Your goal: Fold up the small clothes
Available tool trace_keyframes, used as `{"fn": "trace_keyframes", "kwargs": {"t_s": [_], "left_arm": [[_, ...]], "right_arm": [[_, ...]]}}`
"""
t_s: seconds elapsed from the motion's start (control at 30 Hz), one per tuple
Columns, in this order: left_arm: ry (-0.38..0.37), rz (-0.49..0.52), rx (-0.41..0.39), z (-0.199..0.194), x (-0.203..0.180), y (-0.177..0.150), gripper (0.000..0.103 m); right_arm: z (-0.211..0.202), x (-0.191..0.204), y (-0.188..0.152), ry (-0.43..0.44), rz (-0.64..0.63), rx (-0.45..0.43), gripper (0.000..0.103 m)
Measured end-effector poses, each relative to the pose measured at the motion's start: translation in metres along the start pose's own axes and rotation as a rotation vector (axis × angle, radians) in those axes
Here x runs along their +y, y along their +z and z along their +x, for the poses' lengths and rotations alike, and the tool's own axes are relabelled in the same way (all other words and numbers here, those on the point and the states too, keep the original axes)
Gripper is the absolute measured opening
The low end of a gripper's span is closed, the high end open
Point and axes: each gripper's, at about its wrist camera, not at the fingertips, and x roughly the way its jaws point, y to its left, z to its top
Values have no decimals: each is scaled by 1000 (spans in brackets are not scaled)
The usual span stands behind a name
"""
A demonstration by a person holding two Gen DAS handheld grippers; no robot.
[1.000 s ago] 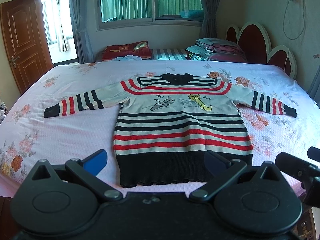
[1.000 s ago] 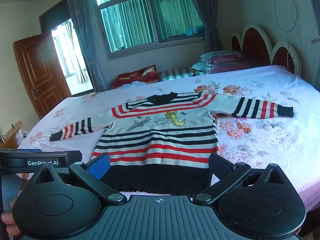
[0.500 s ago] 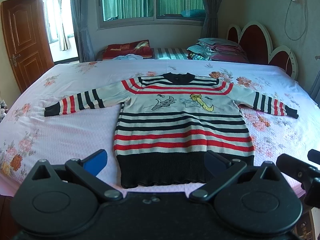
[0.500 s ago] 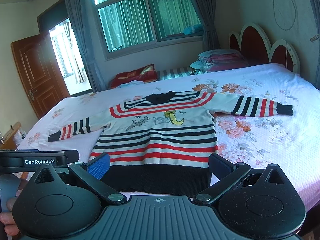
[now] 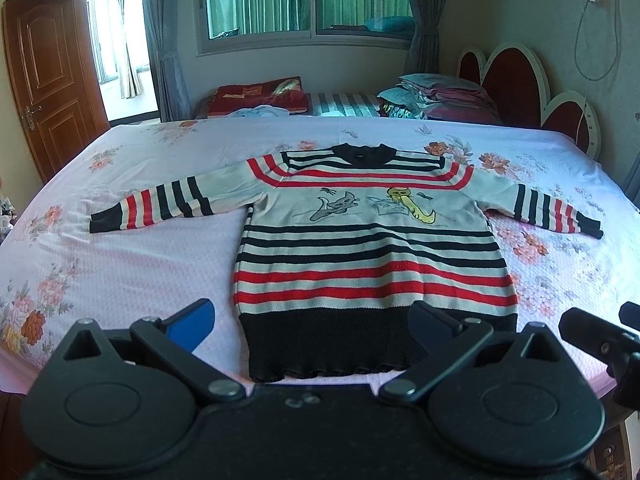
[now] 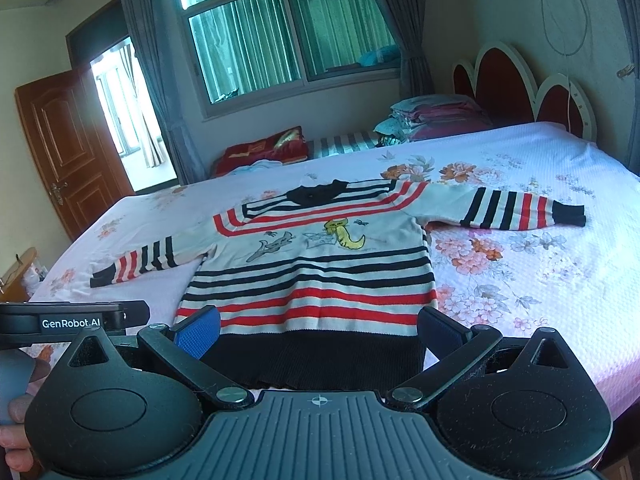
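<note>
A: Status? Left to right.

B: Striped sweater (image 5: 372,248) lies flat, front up, on the floral bedspread (image 5: 120,256), collar away from us, black hem (image 5: 328,344) at the near bed edge. Both sleeves spread out sideways. Nothing folded yet, by the look of it.

A: Grippers?

B: Left gripper (image 5: 312,320) is wide apart, holding nothing, hovering just short of the hem. Right gripper (image 6: 318,330) is the same: spread wide, empty, near the hem, not touching cloth.

A: First move?

B: I'd start with the left sleeve (image 5: 160,204). Pinch at the black cuff (image 5: 100,226), one layer of knit only, no bedspread. Lift just enough to clear, carry it across the chest, lay it level with the cat motif (image 5: 336,208).

A: Then the right sleeve (image 6: 516,208)?

B: Mirror it. Cuff (image 6: 570,215) across, over the first sleeve. After that, both grippers on the hem corners and bring the hem up to the collar (image 5: 362,154).

A: Risks?

B: Knit probably stretches and drags. Pull too low and the body skews. The hem sits at the bed edge, so it could slide off if tugged toward us.
</note>
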Motion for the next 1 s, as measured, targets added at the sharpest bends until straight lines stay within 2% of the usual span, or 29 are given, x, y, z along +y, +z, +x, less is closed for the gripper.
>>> {"fn": "trace_keyframes", "kwargs": {"t_s": [0.53,1.0], "left_arm": [[8,4,27,24,11,12,103],[2,17,54,64,18,35,103]], "right_arm": [[21,3,4,-25,17,6,103],[54,-3,14,-70,34,23,103]]}}
